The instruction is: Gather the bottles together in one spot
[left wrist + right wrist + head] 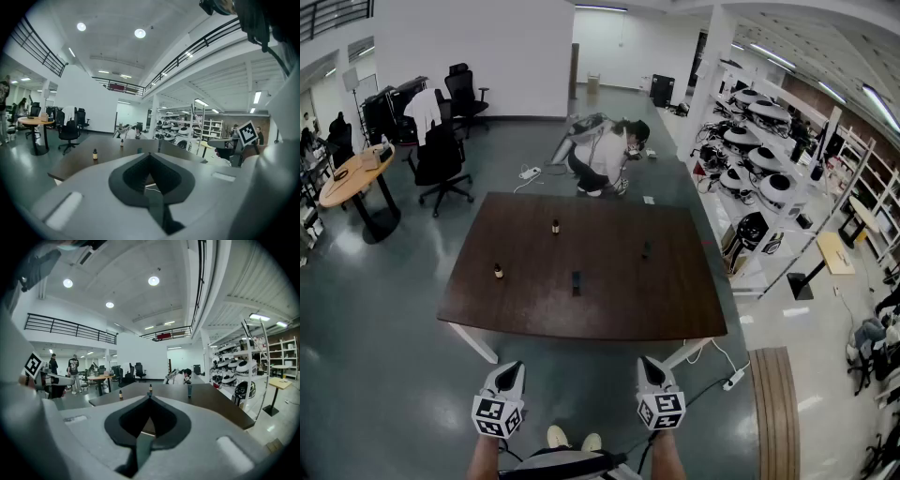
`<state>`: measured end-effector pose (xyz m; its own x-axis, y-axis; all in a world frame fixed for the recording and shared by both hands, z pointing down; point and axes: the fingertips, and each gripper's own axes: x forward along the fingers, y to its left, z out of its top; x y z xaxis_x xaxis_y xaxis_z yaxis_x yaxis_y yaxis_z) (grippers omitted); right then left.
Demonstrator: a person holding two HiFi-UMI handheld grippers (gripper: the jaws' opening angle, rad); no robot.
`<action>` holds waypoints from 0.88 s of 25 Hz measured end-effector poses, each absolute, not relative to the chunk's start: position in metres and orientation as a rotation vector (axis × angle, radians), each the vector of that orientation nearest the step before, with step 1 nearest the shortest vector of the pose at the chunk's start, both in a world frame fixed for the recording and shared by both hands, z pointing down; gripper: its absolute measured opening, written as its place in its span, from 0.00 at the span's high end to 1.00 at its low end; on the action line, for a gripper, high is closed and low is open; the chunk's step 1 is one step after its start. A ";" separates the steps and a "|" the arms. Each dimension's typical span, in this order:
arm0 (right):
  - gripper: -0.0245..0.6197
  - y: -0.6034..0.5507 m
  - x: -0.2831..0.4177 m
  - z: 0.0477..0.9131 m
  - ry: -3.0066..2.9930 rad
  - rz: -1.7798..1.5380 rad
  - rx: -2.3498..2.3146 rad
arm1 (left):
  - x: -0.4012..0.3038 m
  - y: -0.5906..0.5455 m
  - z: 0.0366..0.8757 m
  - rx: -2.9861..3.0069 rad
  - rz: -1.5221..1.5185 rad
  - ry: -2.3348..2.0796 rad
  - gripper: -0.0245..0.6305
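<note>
Several small bottles stand apart on the dark brown table [525,300]. One amber bottle [555,226] stands far, another amber bottle [498,271] at the left, a dark bottle [576,281] near the middle and a dark teal bottle [646,249] to the right. My left gripper [515,367] and right gripper [646,362] hang side by side short of the table's near edge, both shut and empty. The left gripper [150,153] looks over the table at an amber bottle [95,153]. Past the right gripper [149,397] stands the teal bottle [189,390].
A person [605,155] crouches on the floor beyond the table's far edge. Office chairs [441,159] and a round wooden table [356,178] stand at the left. Shelves of equipment [750,159] line the right. A power strip [733,380] and a wooden bench [776,403] lie near the right front.
</note>
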<state>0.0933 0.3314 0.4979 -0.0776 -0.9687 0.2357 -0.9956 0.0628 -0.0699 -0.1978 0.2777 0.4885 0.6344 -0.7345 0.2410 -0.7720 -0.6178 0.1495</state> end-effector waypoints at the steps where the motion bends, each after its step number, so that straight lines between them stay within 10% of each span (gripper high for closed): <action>1: 0.96 0.332 0.096 0.495 -2.210 0.313 2.059 | -0.195 0.279 0.489 2.617 0.227 -1.228 0.96; 22: 0.96 0.304 0.064 0.509 -2.422 0.289 1.801 | -0.157 0.295 0.497 2.572 0.225 -1.314 0.96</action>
<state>0.0640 0.3043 0.5092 -0.2906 -0.9357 0.2000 -0.9565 0.2783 -0.0874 -0.1565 0.2947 0.4970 0.5829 -0.7747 0.2452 -0.8121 -0.5650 0.1454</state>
